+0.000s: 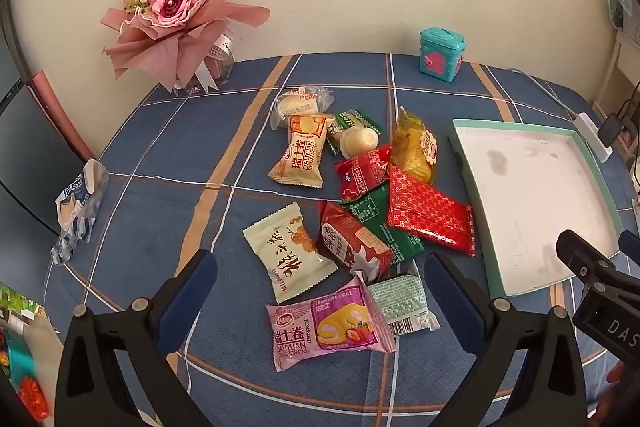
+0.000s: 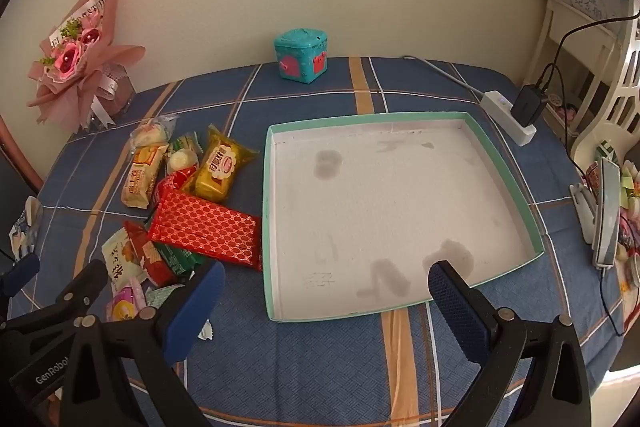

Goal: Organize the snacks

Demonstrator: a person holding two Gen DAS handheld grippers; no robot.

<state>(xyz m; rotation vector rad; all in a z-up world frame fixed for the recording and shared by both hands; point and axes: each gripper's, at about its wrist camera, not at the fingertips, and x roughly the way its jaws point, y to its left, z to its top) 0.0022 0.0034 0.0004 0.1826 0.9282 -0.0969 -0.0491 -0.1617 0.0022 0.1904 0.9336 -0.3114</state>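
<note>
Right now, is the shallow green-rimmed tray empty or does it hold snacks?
Empty. The tray shows only its bare, stained white bottom; all snack packets lie on the tablecloth beside it.

A woven, matt blue plaid cloth (image 2: 320, 367) covers the worktop. Snack wrappers (image 1: 352, 211) are glossy, crinkled plastic film; the red packet (image 2: 206, 229) shines like foil. The shallow tray (image 2: 400, 115) looks like matt, stained cardboard. The bouquet (image 1: 176, 11) is wrapped in matt pink paper.
</note>
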